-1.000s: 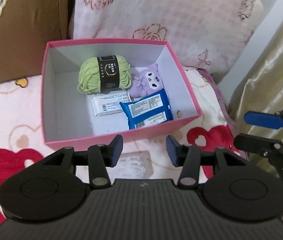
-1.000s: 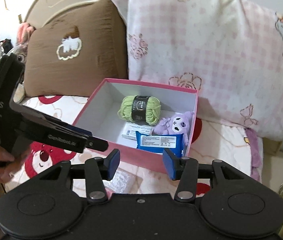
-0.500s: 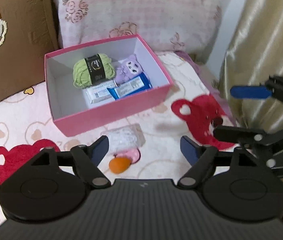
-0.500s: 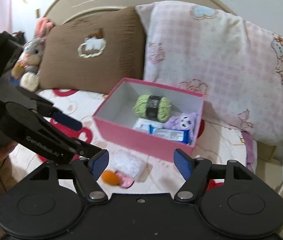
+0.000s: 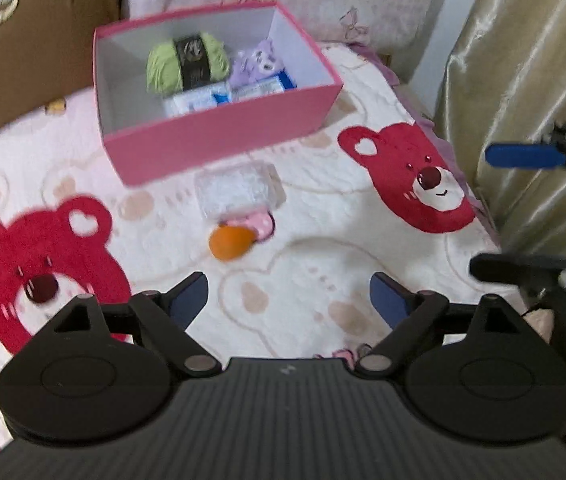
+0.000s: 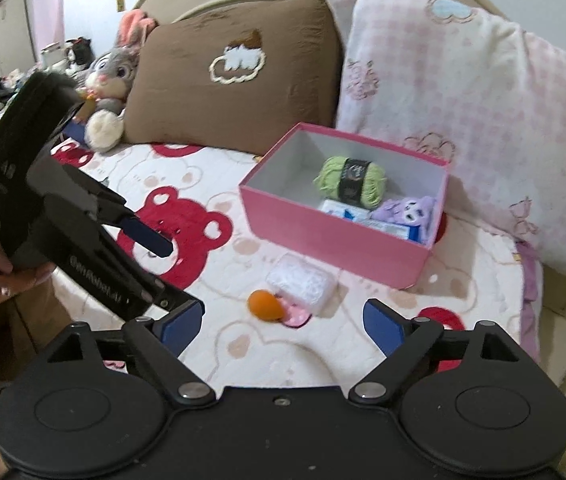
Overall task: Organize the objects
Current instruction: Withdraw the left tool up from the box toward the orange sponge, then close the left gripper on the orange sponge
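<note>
Both grippers hang over the bed (image 5: 323, 312) with nothing in them: the left gripper (image 5: 289, 296) and the right gripper (image 6: 283, 320) each have jaws spreading wider at this moment, and only blanket shows between their pads. The pink box (image 5: 219, 136) sits toward the head of the bed, close to the pillows (image 6: 463, 92), and already holds a green yarn ball (image 5: 187, 62), a purple plush (image 5: 257, 62) and some blue-and-white packets (image 5: 227, 94). Three things lie loose on the blanket just in front of the box's near wall: a clear packet (image 5: 239, 190), an orange ball (image 5: 229, 242) and a small pink item (image 5: 261, 222) wedged between them, the three touching or nearly so. The step in hand looks like a reach for one of these. The orange ball is the nearest and least covered, so it seems the sensible first pick; being round on a soft blanket, it would likely roll or sink if pushed, so a grip from above across its widest part should work best, with one pad clear of the pink item. One gripper should go in alone, since the two are close together and the cluster is small. The box's free floor is on its left side.
</note>
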`<state>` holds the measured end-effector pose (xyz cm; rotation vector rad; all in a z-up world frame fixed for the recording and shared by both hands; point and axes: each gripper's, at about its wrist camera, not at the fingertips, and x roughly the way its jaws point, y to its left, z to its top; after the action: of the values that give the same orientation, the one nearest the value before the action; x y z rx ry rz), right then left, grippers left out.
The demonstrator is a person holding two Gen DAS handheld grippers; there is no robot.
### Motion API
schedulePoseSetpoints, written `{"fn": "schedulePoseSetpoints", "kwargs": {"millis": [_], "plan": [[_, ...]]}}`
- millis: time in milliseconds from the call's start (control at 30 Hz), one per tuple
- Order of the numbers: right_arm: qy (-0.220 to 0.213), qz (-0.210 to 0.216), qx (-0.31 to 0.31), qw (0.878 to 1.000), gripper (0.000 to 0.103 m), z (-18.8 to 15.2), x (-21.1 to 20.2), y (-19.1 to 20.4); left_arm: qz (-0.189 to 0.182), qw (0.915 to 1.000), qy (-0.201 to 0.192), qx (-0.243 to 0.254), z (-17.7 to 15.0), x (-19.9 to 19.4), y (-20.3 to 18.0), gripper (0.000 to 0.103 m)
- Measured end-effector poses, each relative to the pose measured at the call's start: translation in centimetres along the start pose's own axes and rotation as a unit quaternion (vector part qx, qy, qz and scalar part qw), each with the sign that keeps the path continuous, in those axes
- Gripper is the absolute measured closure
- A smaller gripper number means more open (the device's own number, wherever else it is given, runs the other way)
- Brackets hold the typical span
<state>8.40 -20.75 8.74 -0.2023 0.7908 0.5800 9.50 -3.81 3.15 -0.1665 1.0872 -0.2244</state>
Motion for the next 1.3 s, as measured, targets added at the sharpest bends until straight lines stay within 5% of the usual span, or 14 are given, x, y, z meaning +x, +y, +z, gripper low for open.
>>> {"fn": "schedulePoseSetpoints", "kwargs": {"millis": [233,533,867,1033,1167,1300], "plan": [[-0.005,0.019,-0.018,1.000,0.013,-2.3,2.3,0.7,-0.004,0.9999,-0.007,-0.015,-1.1,0.9,0.8,0.009],[-0.085,0.022,-0.062,0.994,0.013,-4.4,6.6,0.9,0.000,0.9987,-0.028,-0.043,-2.2,3.4,2.9,0.007],[0.009,0.045,-0.032,0.998,0.013,-4.5,14.7,-0.8,-0.012,0.9989,-0.009,-0.045,-1.2,7.8,5.1,0.011],[0.009,0.042,-0.061,0.997,0.014,-5.1,17.1,0.8,-0.032,0.9974,-0.018,-0.062,-1.3,9.6,6.6,0.011],[-0.027,-0.022,-0.113,0.993,0.014,-5.8,18.5,2.7,-0.013,0.9983,-0.007,-0.056,-1.3,10.7,7.4,0.011],[-0.026,-0.003,-0.125,0.992,0.014,-6.6,19.2,3.4,-0.024,0.9967,-0.018,-0.075,-1.4,11.6,8.5,0.011]]}}
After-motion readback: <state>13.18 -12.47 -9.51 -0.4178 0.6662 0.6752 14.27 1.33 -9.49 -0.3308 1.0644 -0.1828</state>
